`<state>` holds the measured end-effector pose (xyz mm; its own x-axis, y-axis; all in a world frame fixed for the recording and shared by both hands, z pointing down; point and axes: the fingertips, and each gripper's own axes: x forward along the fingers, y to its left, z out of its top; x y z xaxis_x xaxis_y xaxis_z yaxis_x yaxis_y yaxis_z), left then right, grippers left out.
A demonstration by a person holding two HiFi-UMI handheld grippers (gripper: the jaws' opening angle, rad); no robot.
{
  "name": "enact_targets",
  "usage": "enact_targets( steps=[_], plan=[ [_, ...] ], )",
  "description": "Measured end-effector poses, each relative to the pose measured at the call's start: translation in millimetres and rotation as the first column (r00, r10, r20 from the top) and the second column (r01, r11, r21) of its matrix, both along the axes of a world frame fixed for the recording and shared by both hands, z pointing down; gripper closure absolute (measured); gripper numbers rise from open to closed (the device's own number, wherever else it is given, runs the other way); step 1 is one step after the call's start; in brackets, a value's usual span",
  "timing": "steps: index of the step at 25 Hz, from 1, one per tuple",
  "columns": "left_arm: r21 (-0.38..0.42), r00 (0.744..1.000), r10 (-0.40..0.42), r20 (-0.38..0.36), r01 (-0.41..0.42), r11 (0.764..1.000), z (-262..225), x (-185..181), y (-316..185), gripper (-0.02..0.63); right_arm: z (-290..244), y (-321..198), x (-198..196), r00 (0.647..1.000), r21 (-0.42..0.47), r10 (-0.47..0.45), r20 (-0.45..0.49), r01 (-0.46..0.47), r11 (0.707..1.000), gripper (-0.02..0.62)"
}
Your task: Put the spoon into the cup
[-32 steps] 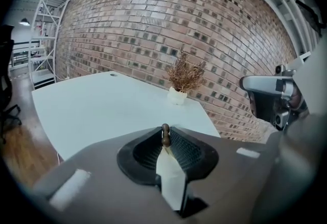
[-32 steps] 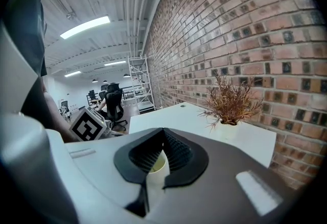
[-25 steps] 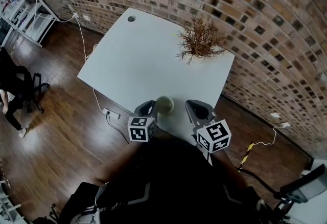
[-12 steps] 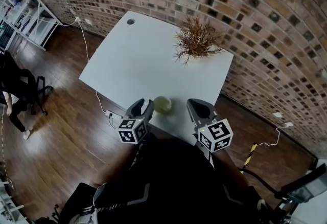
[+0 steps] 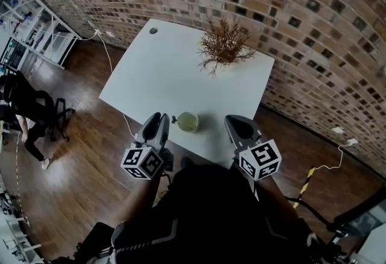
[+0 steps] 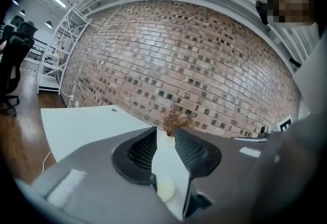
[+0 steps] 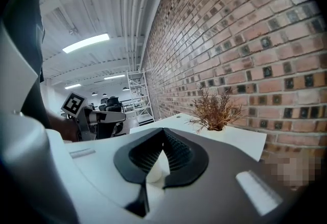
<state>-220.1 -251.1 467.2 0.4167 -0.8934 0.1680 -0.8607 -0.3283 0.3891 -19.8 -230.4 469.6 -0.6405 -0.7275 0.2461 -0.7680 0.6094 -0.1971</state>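
Item: spoon (image 5: pixel 174 119), visible only as a short dark stub over the left rim of the pale green round cup (image 5: pixel 187 122). The stub points out toward picture left, its long axis running roughly left to right. The rest is inside the cup and too small to read. The cup stands upright near the front edge of the white rectangular surface (image 5: pixel 163 70), well apart from the dried brown twig plant (image 5: pixel 222 46) at the far edge by the brick wall (image 5: pixel 289 22). Left tool (image 5: pixel 155 124): jaws partly apart and closing, nothing between the pads. Its own view shows the cup (image 6: pixel 164 187) low in the gap, below the pads and untouched. Right tool (image 5: pixel 238 125): jaw tips meeting, nothing gripped. Cup and spoon lie between the two tools, nearer the left tool, whose tips stand just beside the stub and apart from it.
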Motion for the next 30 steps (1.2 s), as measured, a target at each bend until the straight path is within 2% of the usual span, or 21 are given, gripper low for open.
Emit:
enact_targets(
  steps=[3, 6, 12, 17, 21, 24, 28, 30],
  plan=[
    [0.051, 0.992, 0.103, -0.072, -0.100, 0.994, -21, 33, 11, 0.601, -7, 6, 12, 1.000, 0.009, -0.002, 0.022, 0.002, 1.000, 0.589],
    [0.069, 0.977, 0.187, -0.100, -0.181, 0.981, -36, 69, 26, 0.601, -12, 18, 19, 0.999, 0.010, -0.026, 0.041, 0.026, 1.000, 0.589],
    [0.094, 0.972, 0.225, -0.067, -0.218, 0.971, -52, 104, 47, 0.601, -16, 35, 27, 0.994, 0.015, -0.082, 0.070, 0.081, 0.997, 0.589],
    [0.110, 0.960, 0.278, -0.037, -0.273, 0.956, -63, 107, 72, 0.601, -37, 53, 20, 0.997, 0.068, -0.066, 0.048, 0.062, 0.996, 0.589],
    [0.141, 0.941, 0.337, -0.011, -0.332, 0.933, -78, 101, 92, 0.601, -47, 79, 10, 0.999, 0.057, -0.010, 0.045, 0.007, 0.998, 0.589],
    [0.140, 0.939, 0.342, 0.019, -0.341, 0.929, -75, 85, 113, 0.601, -50, 110, -3, 1.000, 0.059, 0.008, 0.021, -0.010, 0.998, 0.589],
    [0.111, 0.925, 0.379, -0.023, -0.375, 0.920, -58, 76, 129, 0.601, -58, 136, 5, 0.993, 0.078, 0.116, 0.004, -0.116, 0.990, 0.589],
    [0.097, 0.915, 0.402, -0.030, -0.398, 0.912, -50, 76, 136, 0.601, -55, 153, 8, 0.991, 0.066, 0.137, -0.009, -0.136, 0.989, 0.589]
  ],
)
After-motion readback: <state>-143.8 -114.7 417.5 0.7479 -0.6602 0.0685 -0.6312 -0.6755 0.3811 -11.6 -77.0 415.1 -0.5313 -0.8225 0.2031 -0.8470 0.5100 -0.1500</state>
